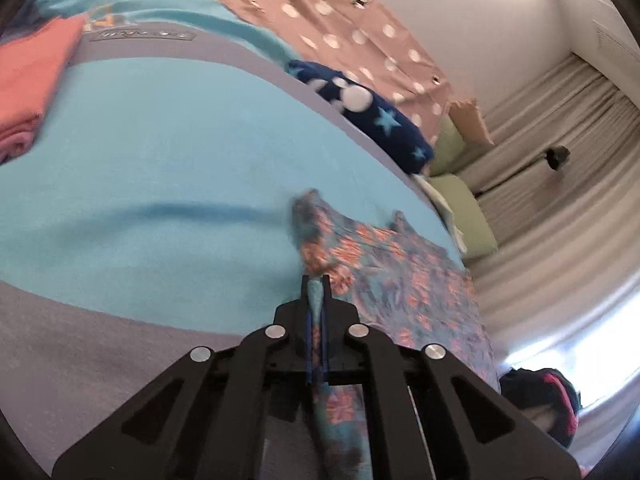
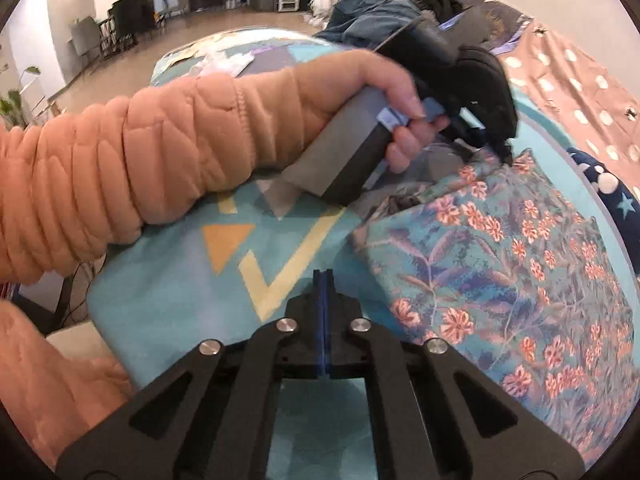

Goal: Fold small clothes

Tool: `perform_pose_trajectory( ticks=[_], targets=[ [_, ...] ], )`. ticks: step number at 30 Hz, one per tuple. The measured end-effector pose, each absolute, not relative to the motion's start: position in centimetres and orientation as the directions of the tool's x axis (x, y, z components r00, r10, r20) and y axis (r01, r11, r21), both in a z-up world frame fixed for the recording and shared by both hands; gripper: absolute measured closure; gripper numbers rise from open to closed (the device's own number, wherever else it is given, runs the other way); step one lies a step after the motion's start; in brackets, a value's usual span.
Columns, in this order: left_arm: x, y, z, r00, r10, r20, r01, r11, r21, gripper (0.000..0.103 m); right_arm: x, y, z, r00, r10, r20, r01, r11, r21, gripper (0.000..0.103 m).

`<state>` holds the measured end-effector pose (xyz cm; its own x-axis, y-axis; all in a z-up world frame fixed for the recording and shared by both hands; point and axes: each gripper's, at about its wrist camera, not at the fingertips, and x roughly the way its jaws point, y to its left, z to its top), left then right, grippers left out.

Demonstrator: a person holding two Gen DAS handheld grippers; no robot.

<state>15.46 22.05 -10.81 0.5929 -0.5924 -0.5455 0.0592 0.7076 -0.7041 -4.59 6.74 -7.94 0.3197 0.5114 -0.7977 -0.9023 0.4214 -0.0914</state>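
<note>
Pinching the floral garment (image 1: pixel 404 280) in left gripper (image 1: pixel 319 280) jaws; right gripper (image 2: pixel 323 274) jaws together, empty.

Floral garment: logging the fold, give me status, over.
Left gripper shut on floral garment edge. Right gripper shut, nothing visibly pinched. Garment lies on the teal bedspread. Nothing in the way.

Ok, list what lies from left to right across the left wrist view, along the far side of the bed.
Folded pink clothes → navy star-print fleece → green pillow → beige curtain.
</note>
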Motion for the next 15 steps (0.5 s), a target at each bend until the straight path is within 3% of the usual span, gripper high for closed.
perform_pose_trajectory(
  ticks=[2, 3, 4, 6, 8, 11, 15],
  targets=[
    [15.2, 22.7, -11.0, 0.593, -0.593, -0.545, 0.045, 0.7, -0.713, 0.1, -5.5, 6.5, -7.3, 0.355, 0.511, -0.783, -0.899, 0.417, -0.136, 0.102],
    [15.0, 22.8, -10.9, 0.593, -0.589, -0.549, 0.047, 0.706, -0.707, 0.1, -5.9, 6.1, -6.7, 0.389, 0.518, -0.761, -0.891, 0.421, -0.169, 0.092],
    [14.6, 22.9, -10.7, 0.595, -0.592, -0.544, 0.056, 0.706, -0.706, 0.099, -6.1, 5.8, -6.4, 0.419, 0.513, -0.749, -0.88, 0.433, -0.197, 0.076],
    [13.9, 23.2, -10.5, 0.596, -0.6, -0.534, 0.07, 0.702, -0.709, 0.091, -6.1, 5.2, -6.1, 0.495, 0.475, -0.728, -0.843, 0.466, -0.269, 0.061],
    [13.2, 23.4, -10.4, 0.59, -0.63, -0.505, 0.099, 0.677, -0.729, 0.076, -6.0, 4.9, -6.4, 0.514, 0.453, -0.728, -0.831, 0.472, -0.293, 0.061],
    [13.0, 22.7, -10.1, 0.571, -0.66, -0.489, 0.148, 0.668, -0.729, 0.063, -6.2, 5.5, -7.7, 0.537, 0.412, -0.737, -0.818, 0.467, -0.335, 0.056],
    [13.0, 20.7, -9.6, 0.519, -0.695, -0.498, 0.233, 0.675, -0.7, 0.05, -6.0, 7.1, -8.9, 0.627, 0.376, -0.683, -0.763, 0.476, -0.438, 0.047]
  ],
)
